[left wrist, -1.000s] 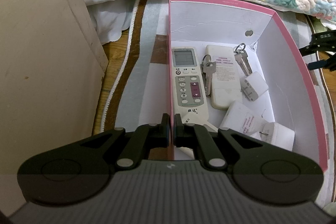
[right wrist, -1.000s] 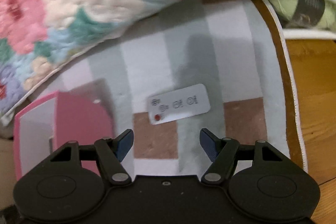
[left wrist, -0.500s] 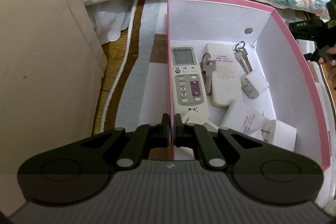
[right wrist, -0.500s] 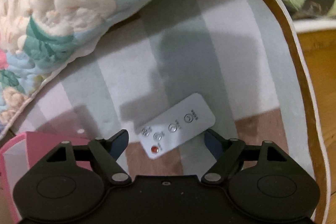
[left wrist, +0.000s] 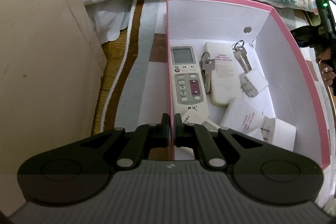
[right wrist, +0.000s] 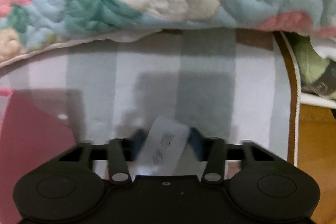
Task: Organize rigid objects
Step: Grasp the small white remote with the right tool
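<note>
Right jaws: right gripper closing around the small remote, which lies between the pads on the rug; contact unclear through blur.
Left jaws: left gripper pinched shut on the box wall, near-left edge.
Done: big remote, keys, chargers lie in the box.
Left: small remote, right of the box, to be boxed.

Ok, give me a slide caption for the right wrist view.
Right gripper closing around a small white remote on the striped rug.
</note>
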{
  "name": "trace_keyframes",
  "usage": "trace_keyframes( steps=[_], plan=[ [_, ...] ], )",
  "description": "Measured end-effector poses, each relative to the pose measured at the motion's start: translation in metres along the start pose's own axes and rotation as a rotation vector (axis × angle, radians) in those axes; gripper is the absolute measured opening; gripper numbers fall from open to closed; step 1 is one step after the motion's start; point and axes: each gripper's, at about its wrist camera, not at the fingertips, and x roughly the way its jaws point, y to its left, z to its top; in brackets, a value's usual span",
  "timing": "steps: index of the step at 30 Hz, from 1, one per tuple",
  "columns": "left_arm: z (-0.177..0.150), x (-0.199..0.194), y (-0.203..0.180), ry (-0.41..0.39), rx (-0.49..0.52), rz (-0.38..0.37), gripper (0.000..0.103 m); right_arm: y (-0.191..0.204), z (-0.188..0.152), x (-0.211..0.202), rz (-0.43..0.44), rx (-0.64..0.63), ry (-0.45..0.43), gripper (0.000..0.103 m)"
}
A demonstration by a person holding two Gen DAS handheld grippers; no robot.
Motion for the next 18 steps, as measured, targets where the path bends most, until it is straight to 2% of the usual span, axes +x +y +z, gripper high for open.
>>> trace_keyframes(
  steps=[2,6,8,9,11,12,15,17,18],
  plan=[
    [0.0,0.0,0.0,0.0,-0.002,0.0,0.004,-0.002,0.0,-0.005,0.017,-0.004,-0.009,0.046],
    [-0.001,0.0,-0.001,0.0,-0.002,0.001,0.004,-0.002,-0.002,-0.016,0.01,-0.102,-0.065,0.046],
    [-0.001,0.0,-0.001,0.001,-0.004,0.001,0.004,-0.003,-0.003,-0.018,0.02,-0.117,-0.062,0.046],
    [-0.001,0.0,-0.001,0.001,-0.005,0.001,0.004,-0.005,-0.003,-0.015,0.028,-0.107,-0.046,0.047],
    [-0.002,-0.001,-0.002,0.001,-0.003,0.001,0.004,-0.011,-0.006,-0.01,0.006,-0.057,-0.022,0.059],
    [-0.001,0.0,-0.001,0.002,-0.005,0.001,0.004,-0.012,0.003,-0.001,0.002,-0.034,-0.012,0.061],
    [-0.001,0.0,-0.001,0.004,-0.002,-0.001,0.004,-0.02,-0.005,-0.001,0.038,0.053,0.009,0.062],
    [0.0,-0.001,0.0,0.006,0.0,-0.006,0.004,-0.015,-0.016,-0.006,0.018,0.094,0.045,0.067],
    [0.0,-0.001,0.0,0.005,0.001,-0.007,0.004,-0.009,-0.02,-0.007,-0.004,0.068,0.055,0.069]
  ],
)
